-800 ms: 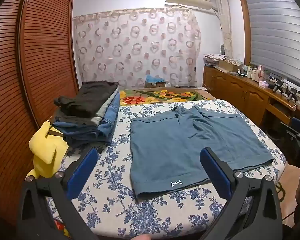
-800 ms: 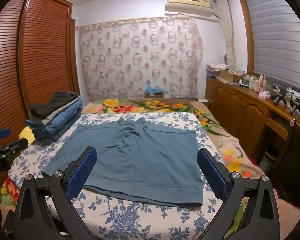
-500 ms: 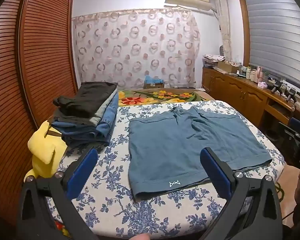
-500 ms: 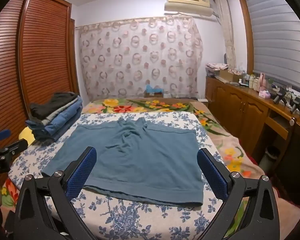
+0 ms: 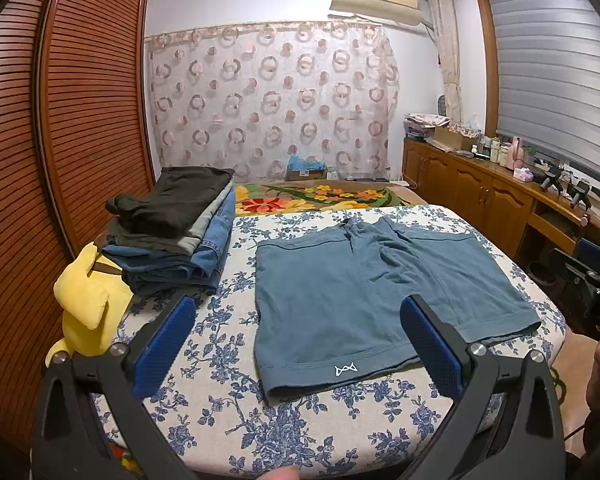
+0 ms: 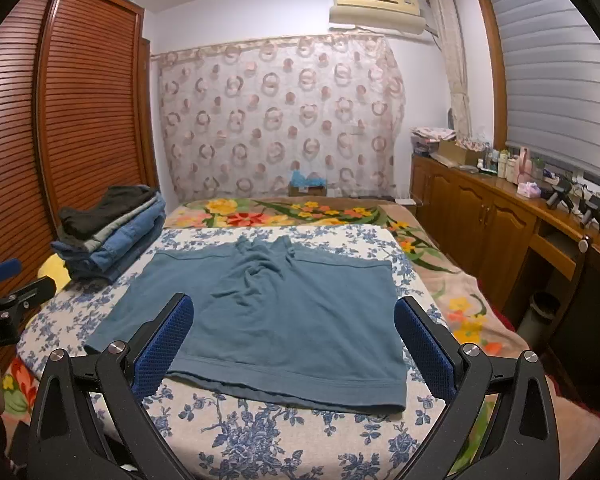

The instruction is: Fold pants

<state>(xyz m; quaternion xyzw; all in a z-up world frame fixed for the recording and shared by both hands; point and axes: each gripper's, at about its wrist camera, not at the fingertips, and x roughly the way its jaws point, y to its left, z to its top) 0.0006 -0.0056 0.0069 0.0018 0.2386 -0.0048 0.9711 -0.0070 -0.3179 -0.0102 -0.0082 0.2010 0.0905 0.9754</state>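
Note:
A pair of blue-grey shorts [image 5: 364, 296] lies spread flat on the flowered sheet, waistband at the far end, both leg hems toward me. The left leg hem bears a small white logo [image 5: 346, 369]. My left gripper [image 5: 296, 348] hovers open above the near left hem, nothing between its blue pads. In the right wrist view the same shorts [image 6: 276, 312] fill the middle of the bed, and my right gripper [image 6: 294, 344] hangs open over the near right hem, touching nothing.
A stack of folded pants [image 5: 176, 228] sits at the bed's left side beside a yellow plush toy [image 5: 88, 300]. A slatted wooden wardrobe [image 5: 72, 120] stands left, wooden cabinets [image 6: 500, 220] right. The bed's near edge [image 6: 260, 452] lies just below both grippers.
The left wrist view has drifted slightly, so the shorts sit a little lower and further left in it. The right gripper has kept still. Both stay open.

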